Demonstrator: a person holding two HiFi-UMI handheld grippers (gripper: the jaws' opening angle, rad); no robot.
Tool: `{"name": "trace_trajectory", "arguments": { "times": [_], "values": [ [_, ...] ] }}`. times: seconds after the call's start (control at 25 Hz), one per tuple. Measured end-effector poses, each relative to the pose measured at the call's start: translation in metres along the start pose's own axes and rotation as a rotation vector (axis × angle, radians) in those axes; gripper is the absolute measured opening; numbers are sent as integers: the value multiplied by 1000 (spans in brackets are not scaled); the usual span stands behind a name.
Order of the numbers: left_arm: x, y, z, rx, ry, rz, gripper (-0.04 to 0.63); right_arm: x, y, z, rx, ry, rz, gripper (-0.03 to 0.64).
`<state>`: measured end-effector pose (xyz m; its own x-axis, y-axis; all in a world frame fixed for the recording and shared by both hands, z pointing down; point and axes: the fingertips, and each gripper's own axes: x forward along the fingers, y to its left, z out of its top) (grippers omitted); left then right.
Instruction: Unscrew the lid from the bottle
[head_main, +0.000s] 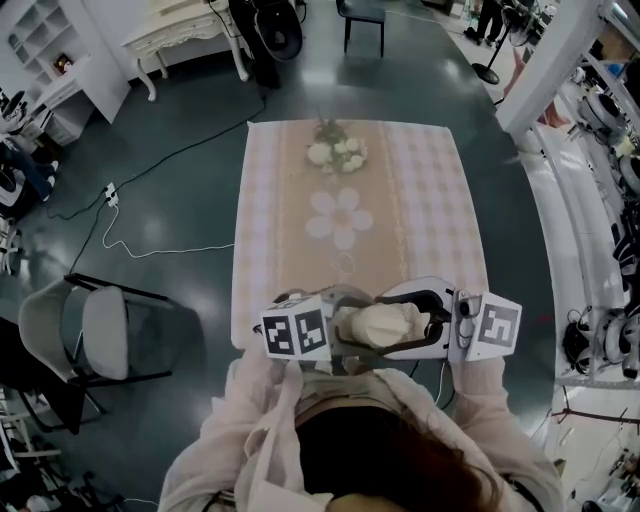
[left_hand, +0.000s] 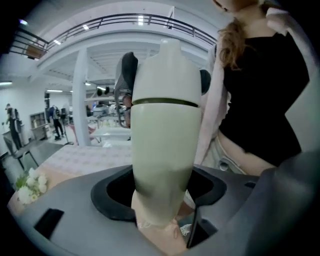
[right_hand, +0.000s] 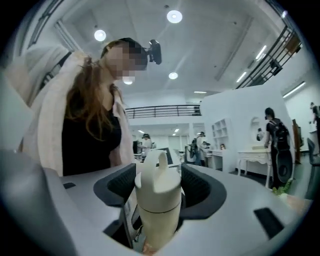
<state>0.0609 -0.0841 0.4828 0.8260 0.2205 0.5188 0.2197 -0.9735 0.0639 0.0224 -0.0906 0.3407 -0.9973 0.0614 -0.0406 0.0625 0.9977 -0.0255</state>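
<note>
You seem mid-unscrew: left gripper (left_hand: 162, 196) clamps the cream bottle (left_hand: 164, 145), right gripper (right_hand: 159, 194) clenches its loop-handled lid (right_hand: 156, 177); twist next.

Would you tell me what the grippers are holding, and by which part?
The left gripper clamps the bottle by its lower body; the right gripper grips its lid.

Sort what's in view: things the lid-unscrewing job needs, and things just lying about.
Job in hand: bottle; its lid; left gripper, gripping the bottle; right gripper, gripping the lid.
Lying about: white flowers; table; chair.
</note>
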Motion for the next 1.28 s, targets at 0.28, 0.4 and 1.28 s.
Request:
{"name": "trace_trajectory", "arguments": {
  "times": [0.28, 0.4, 1.28],
  "values": [
    [-3, 11, 10, -69, -74, 64, 316, -10, -14, 2, 20, -38, -66, 315],
    [-10, 37, 12, -177, -111, 232, 316, -24, -35, -6, 88, -69, -253, 373],
    [-1, 5, 10, -139, -81, 59, 316, -17, -20, -2, 69, -104, -84, 301]
  ]
}}
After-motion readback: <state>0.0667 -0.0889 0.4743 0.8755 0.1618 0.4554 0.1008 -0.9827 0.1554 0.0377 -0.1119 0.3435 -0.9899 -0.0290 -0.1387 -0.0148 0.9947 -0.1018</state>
